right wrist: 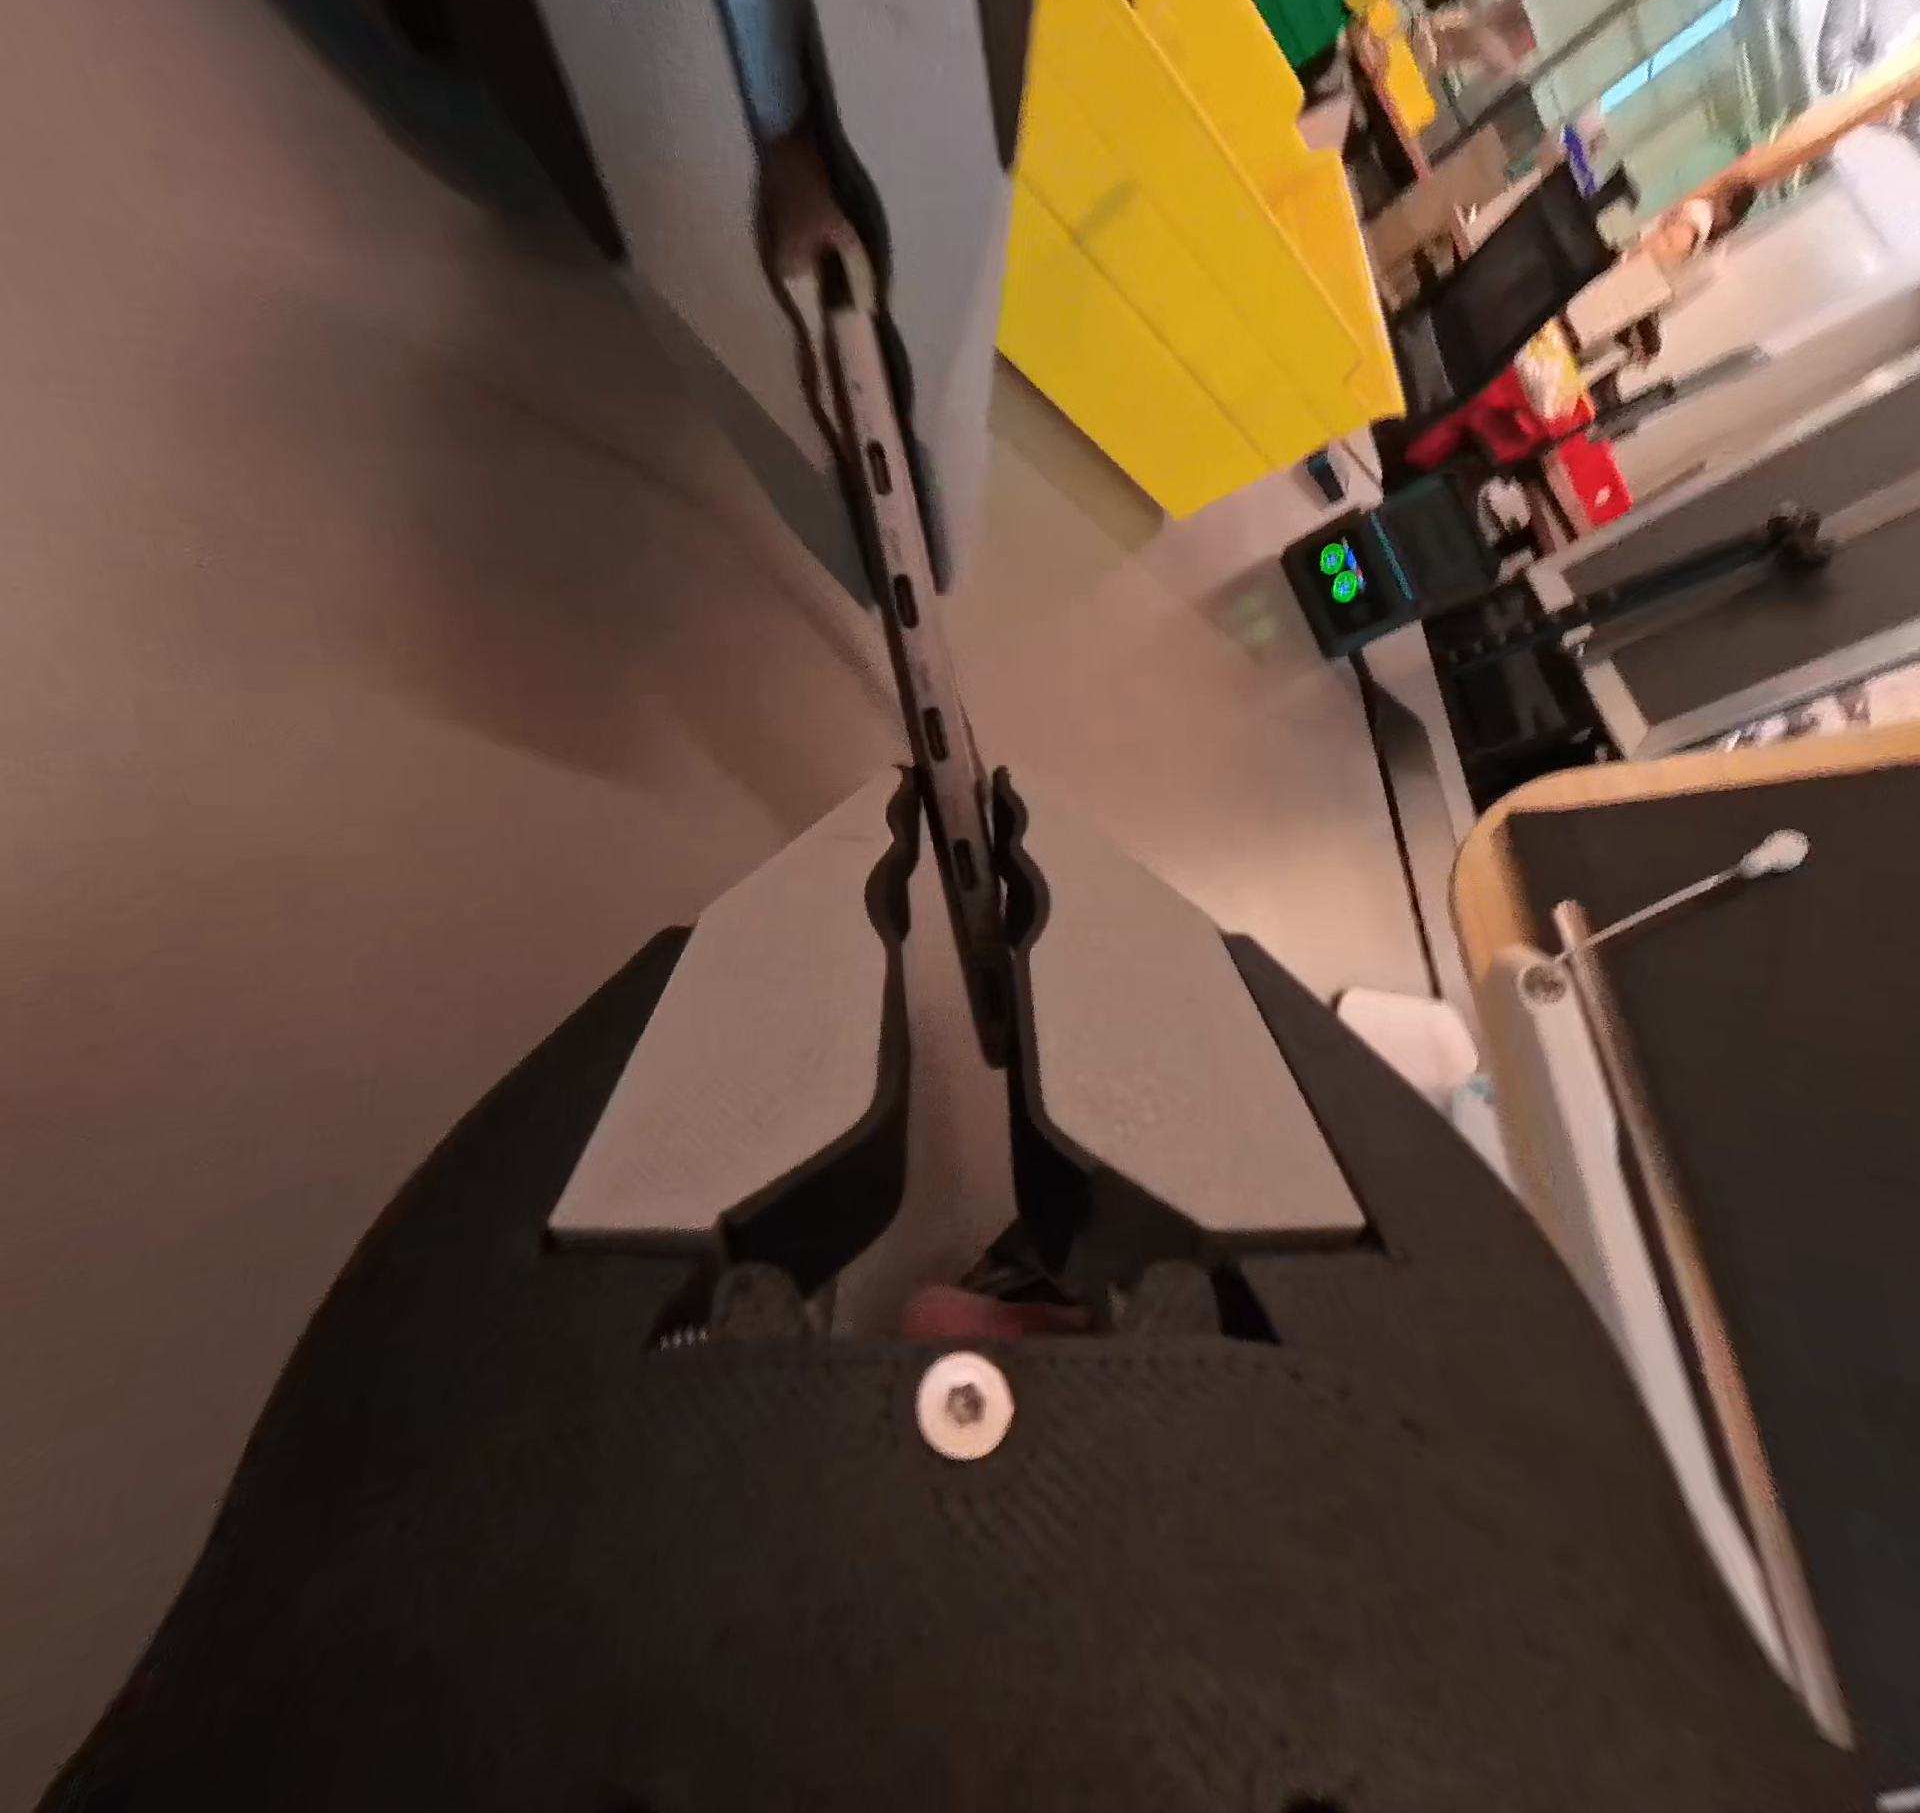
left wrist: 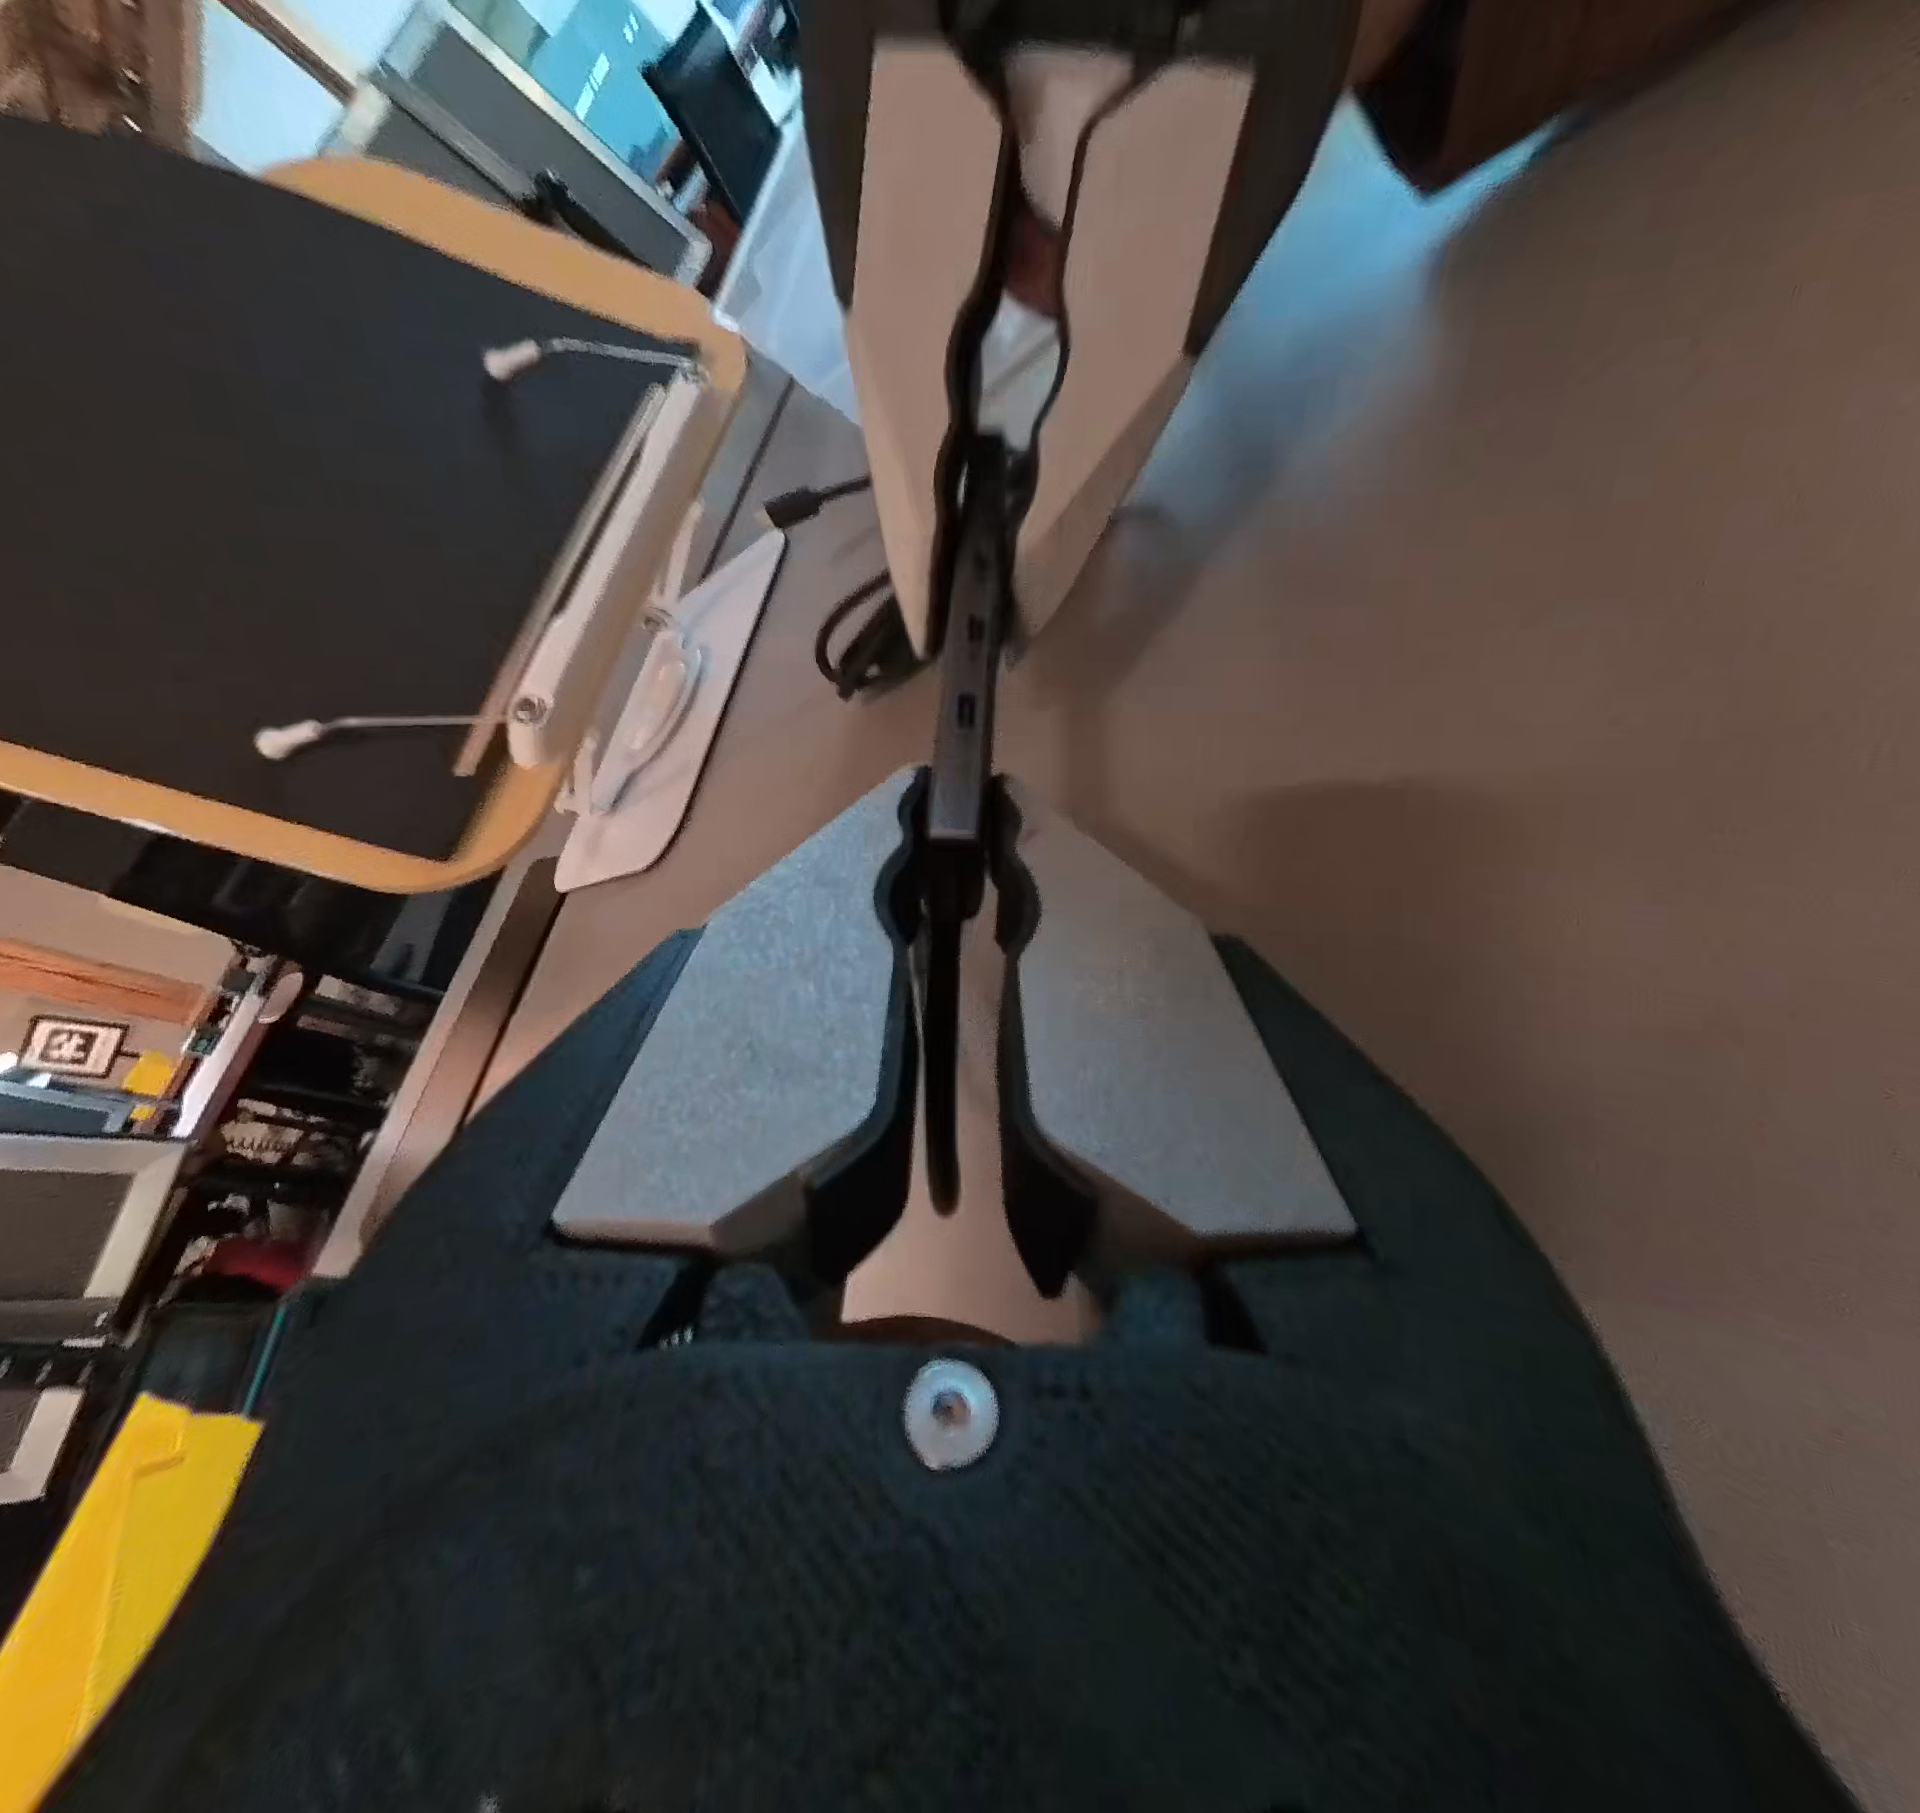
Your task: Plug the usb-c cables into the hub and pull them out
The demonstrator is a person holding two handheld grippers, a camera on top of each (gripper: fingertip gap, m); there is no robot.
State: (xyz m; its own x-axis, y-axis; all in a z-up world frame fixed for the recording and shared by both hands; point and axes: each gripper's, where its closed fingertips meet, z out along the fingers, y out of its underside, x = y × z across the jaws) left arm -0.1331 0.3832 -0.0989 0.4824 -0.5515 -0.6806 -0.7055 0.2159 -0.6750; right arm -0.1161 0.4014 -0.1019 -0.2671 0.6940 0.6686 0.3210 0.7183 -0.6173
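A slim dark grey hub (left wrist: 966, 714) with a row of ports is held in the air between both grippers, edge-on. My left gripper (left wrist: 956, 799) is shut on its near end in the left wrist view; a black lead (left wrist: 940, 1088) runs back between the fingers. My right gripper (left wrist: 968, 636) grips the far end there. In the right wrist view my right gripper (right wrist: 951, 799) is shut on the hub (right wrist: 914, 620) and the left gripper (right wrist: 902, 591) holds the other end. A loose black USB-C cable (left wrist: 802, 506) lies on the beige table (left wrist: 1455, 672), unplugged.
A black board with a wooden rim (left wrist: 260, 464) stands at the table's side, also in the right wrist view (right wrist: 1714, 1088). A white pad (left wrist: 665, 724) lies beside it. Yellow bins (right wrist: 1174, 236) and a small device with a lit screen (right wrist: 1340, 579) sit farther off.
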